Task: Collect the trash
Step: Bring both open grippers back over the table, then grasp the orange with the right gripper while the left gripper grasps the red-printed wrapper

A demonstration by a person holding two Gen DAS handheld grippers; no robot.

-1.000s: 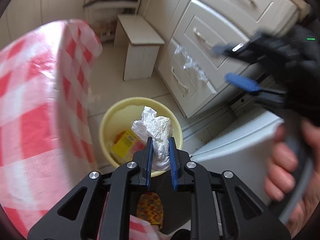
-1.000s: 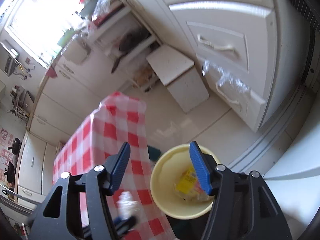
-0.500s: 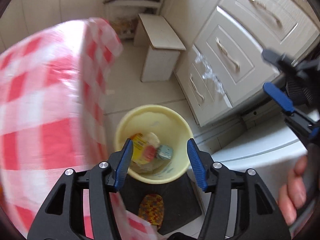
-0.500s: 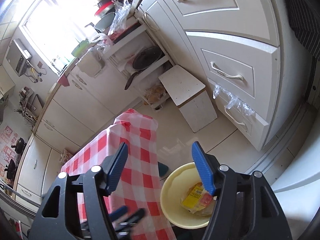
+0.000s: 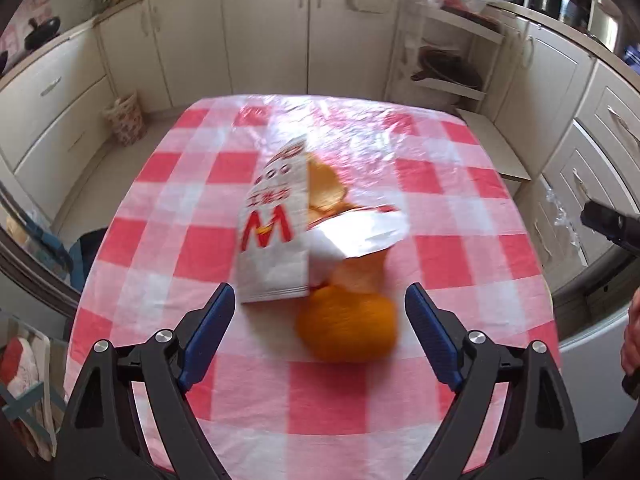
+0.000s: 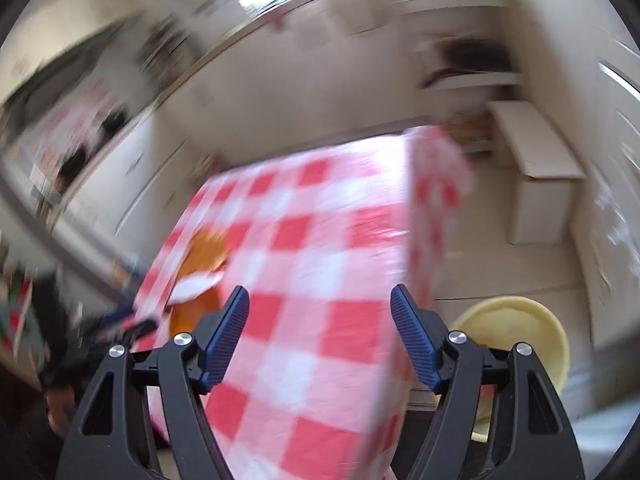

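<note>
1. While its jaws are opening with nothing between them, the left gripper (image 5: 320,336) hangs over the near edge of the table (image 5: 328,396), just in front of the orange lump (image 5: 346,330).
2. Beyond the orange lump, touching it, lies the paper bag (image 5: 276,236), with chips (image 5: 324,190) at its far right side.
3. The right gripper (image 6: 320,336) is also opening and empty, over the table; the yellow bin (image 6: 520,328) stands on the floor to the right of the table.
4. I think a fast grab may only push the light bag away, or spill the chips.
5. The bag's long axis runs from near to far, and its mouth seems to point far.
</note>
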